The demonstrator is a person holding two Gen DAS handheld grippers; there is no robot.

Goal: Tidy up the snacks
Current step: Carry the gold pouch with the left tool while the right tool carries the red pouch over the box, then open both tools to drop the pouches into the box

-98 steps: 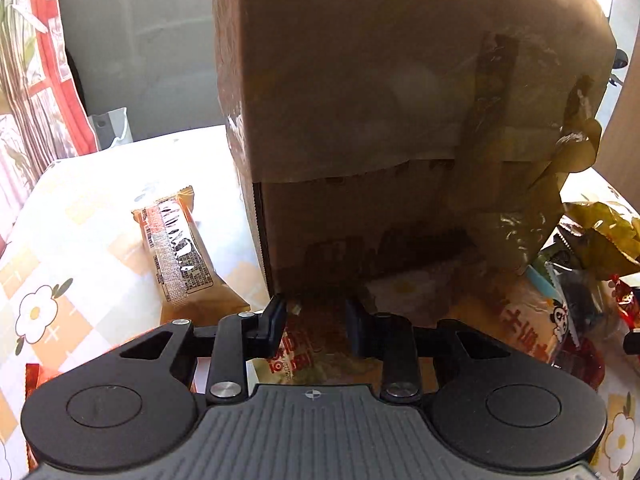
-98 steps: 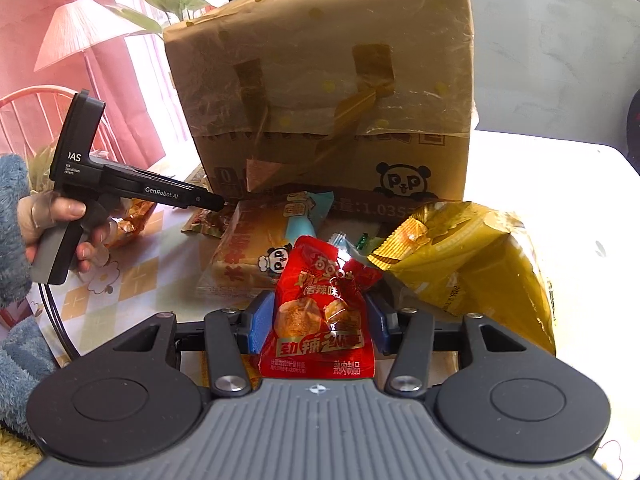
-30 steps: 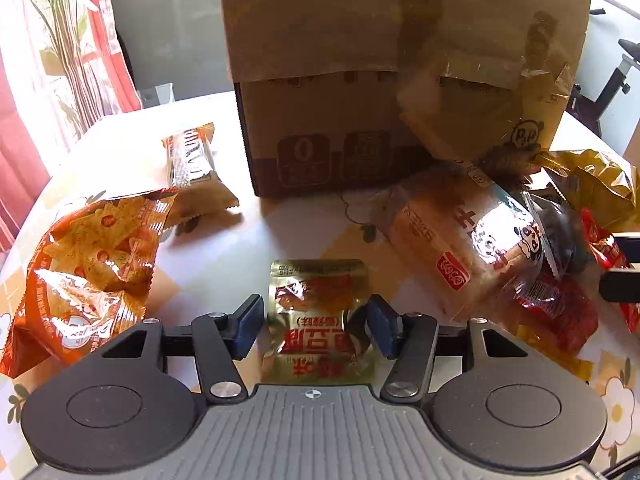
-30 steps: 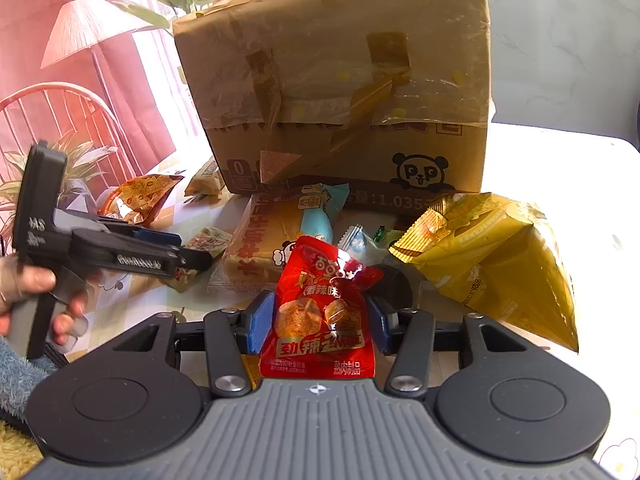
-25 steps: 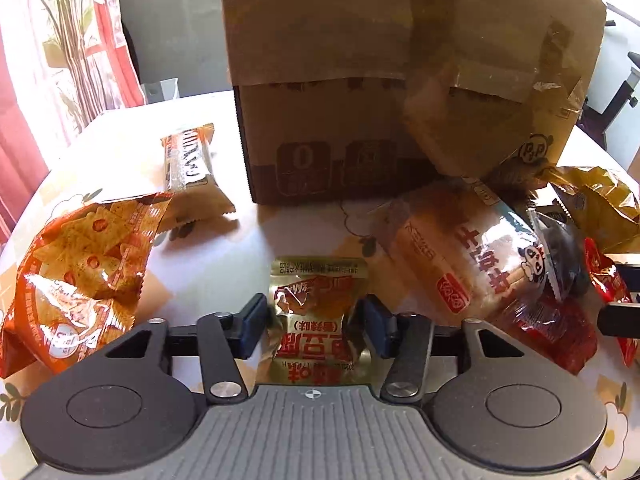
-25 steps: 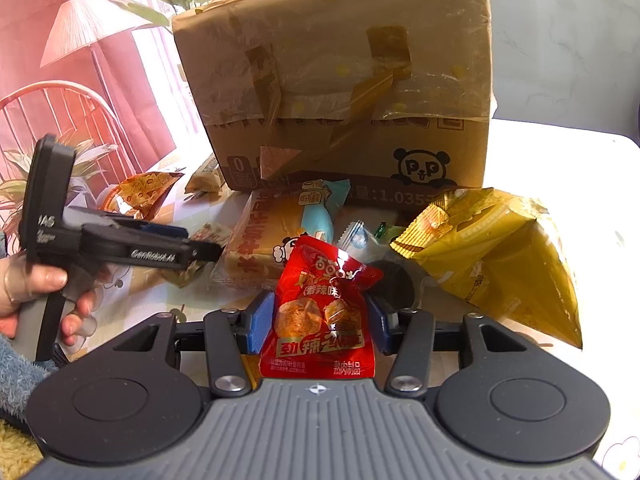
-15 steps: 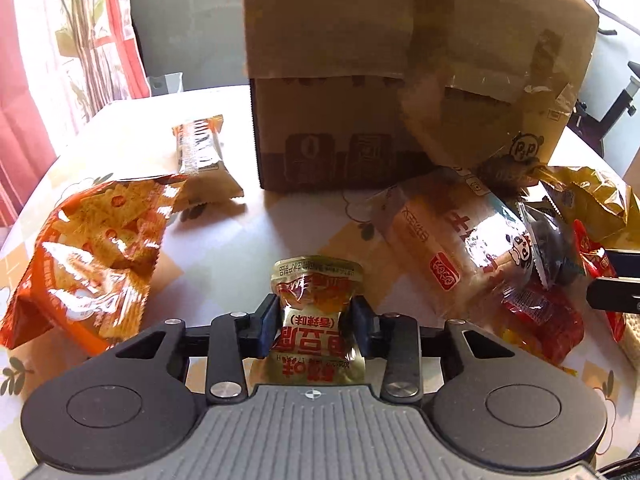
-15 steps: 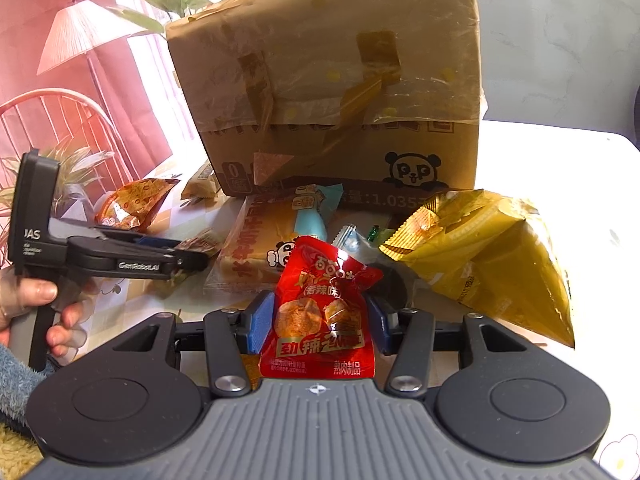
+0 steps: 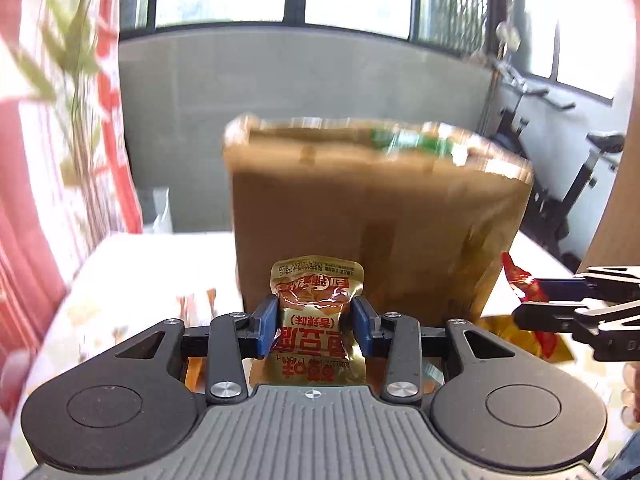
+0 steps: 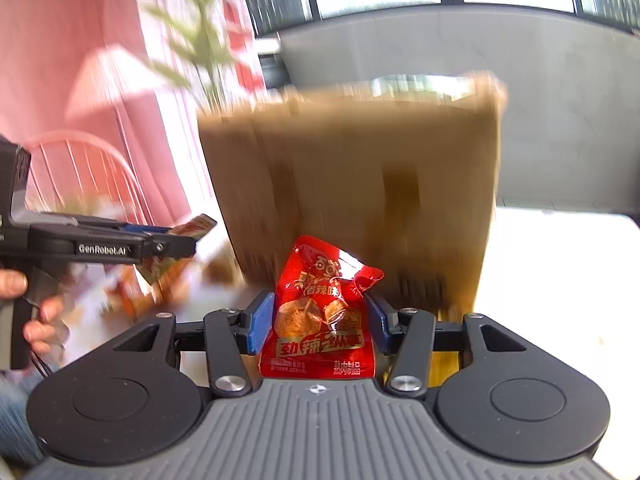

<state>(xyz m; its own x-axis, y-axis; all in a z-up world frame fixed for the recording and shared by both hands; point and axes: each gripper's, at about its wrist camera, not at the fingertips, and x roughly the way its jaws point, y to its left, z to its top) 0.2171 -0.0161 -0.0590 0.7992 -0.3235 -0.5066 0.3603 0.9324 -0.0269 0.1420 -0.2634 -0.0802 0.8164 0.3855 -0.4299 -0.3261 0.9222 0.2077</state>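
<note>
**Two packets held clear of the bench**

While both views are motion-blurred, the cardboard box stands upright on the bench, filling mid-frame ahead of both tools. Left gripper: jaws have just been closing, now clamped partway on the gold snack packet, held in front of the box's near face. Right gripper: jaws partly closed, pinching the red snack packet at its sides, also in front of the box. Hand on the left tool's handle visible at frame edge.
</note>
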